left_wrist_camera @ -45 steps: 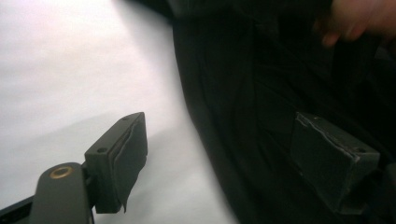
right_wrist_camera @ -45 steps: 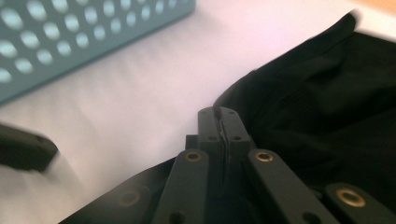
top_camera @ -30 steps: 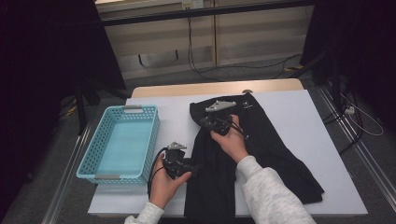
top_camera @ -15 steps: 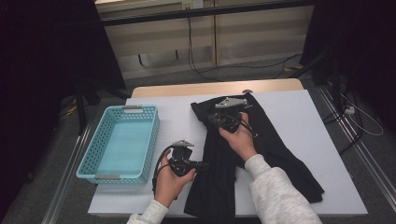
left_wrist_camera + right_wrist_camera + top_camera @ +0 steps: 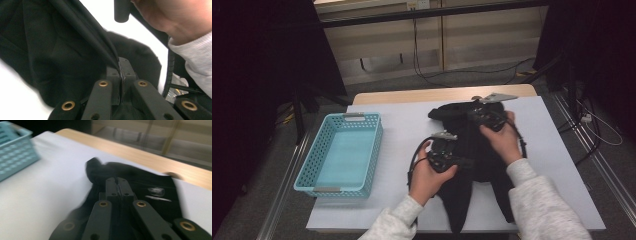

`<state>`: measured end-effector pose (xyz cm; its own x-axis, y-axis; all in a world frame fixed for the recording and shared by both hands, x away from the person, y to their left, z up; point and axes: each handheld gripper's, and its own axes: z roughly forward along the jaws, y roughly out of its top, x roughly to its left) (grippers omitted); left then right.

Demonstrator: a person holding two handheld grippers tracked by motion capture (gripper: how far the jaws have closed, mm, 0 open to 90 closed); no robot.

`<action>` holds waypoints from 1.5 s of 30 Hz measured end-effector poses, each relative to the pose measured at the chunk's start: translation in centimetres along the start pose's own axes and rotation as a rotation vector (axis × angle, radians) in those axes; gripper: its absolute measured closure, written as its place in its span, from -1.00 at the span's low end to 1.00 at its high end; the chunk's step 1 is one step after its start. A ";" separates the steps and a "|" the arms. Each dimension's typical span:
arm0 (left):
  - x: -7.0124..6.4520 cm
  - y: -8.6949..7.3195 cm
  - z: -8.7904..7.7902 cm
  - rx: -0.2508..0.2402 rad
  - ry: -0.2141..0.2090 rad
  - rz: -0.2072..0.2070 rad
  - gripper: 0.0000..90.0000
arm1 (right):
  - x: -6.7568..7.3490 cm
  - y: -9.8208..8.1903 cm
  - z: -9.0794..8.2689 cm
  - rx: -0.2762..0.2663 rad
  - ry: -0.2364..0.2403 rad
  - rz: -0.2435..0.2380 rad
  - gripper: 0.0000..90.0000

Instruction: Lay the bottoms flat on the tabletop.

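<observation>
A black garment [image 5: 482, 167] lies on the white table cover, two long parts trailing toward the near edge. My left gripper [image 5: 466, 162] points right at the garment's left side. In the left gripper view its jaws [image 5: 120, 67] are shut on a raised fold of the black cloth [image 5: 62, 50]. My right gripper [image 5: 474, 114] is at the garment's far end and points left. In the right gripper view its jaws [image 5: 116, 183] are shut on the edge of the cloth [image 5: 155, 180], which is lifted a little off the table.
A light blue mesh basket [image 5: 342, 155] stands on the left of the table, also visible in the right gripper view [image 5: 15, 157]. The table's wooden far edge [image 5: 412, 95] runs behind the white cover [image 5: 397, 125]. Cables lie on the floor beyond.
Both hands have moved to the right and up a little, drawing the garment's upper part with them. The left gripper's jaws have closed on the cloth.
</observation>
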<state>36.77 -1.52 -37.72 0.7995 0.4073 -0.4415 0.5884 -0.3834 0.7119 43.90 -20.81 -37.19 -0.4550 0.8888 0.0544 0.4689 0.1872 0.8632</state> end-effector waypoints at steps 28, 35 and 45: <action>8.3 -3.9 -2.6 0.073 0.264 0.051 -0.56 | 0.0 -9.7 -6.6 0.147 -0.073 0.017 -0.26; 9.3 -5.5 -3.0 0.091 0.307 0.035 -0.58 | 2.1 -11.9 -8.1 0.156 -0.063 0.000 -0.12; 9.4 -5.6 -3.4 0.073 0.329 0.034 -0.59 | 5.4 -13.2 -6.6 0.233 -0.008 -0.080 0.43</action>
<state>40.58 7.32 -44.02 0.7442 0.6342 -0.2097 0.5787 -0.4552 0.6767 30.24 -21.25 -44.91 -0.4925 0.8702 -0.0145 0.5941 0.3483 0.7251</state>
